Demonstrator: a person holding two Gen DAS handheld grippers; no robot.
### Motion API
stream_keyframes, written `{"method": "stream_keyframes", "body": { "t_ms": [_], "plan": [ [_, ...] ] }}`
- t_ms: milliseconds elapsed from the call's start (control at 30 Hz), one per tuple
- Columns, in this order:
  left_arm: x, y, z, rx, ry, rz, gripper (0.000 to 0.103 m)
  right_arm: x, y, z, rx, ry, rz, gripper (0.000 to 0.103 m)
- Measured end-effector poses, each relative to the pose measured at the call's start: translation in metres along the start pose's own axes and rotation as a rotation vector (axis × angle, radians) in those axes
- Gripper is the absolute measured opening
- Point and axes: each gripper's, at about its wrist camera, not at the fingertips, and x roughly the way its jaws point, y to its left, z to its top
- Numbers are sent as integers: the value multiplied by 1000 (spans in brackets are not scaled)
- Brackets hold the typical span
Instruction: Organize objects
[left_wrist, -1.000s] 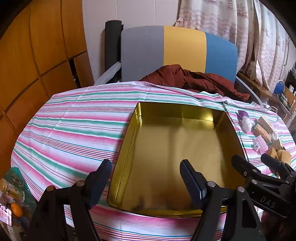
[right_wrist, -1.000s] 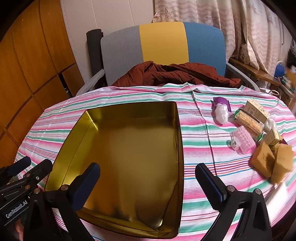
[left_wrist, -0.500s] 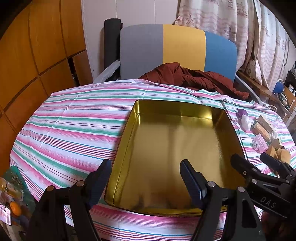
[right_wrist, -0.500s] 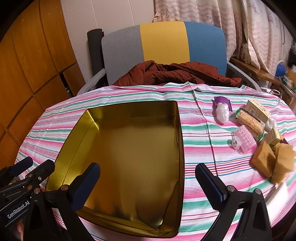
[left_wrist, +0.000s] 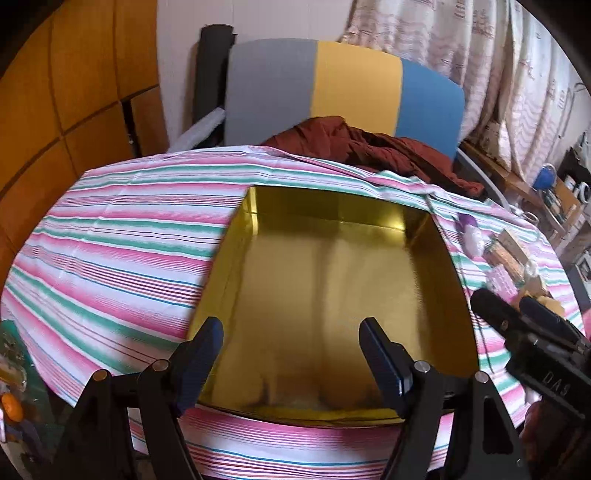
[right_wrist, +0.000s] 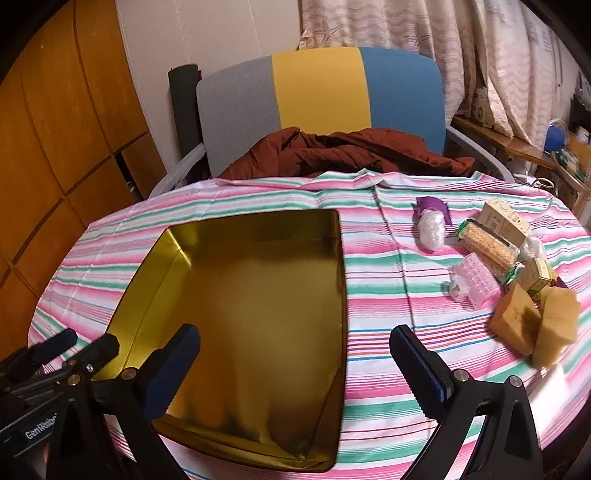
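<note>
Both grippers hung with fingers spread and nothing held, the right gripper (right_wrist: 293, 363) and left gripper (left_wrist: 291, 349) over the near edge of the gold tin (right_wrist: 258, 295). Small packets (right_wrist: 491, 243) lay to its right, nearer the right one.

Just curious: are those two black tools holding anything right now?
Nothing. The left tool and right tool are both open, hovering over the empty gold tin.

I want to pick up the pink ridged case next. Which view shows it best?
The right wrist view: the pink ridged case lies whole and unobstructed beside the tan blocks. In the left wrist view it is small, blurred and near the frame edge.
</note>
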Motion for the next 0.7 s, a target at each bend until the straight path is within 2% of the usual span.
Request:
{"method": "stream_keyframes", "body": {
  "t_ms": [200, 333, 567, 700],
  "plan": [
    [2, -27, -4, 64, 9, -54, 77, -14, -23, 3, 10, -28, -24, 103],
    [4, -41, -5, 85, 27, -149, 77, -23, -41, 1, -17, -44, -58, 103],
    [9, -78, -12, 136, 91, -321, 77, -40, -85, -7, 10, -65, -62, 103],
    [8, -107, -17, 214, 125, -418, 77, -62, -120, -19, 23, -128, -140, 103]
  ]
}}
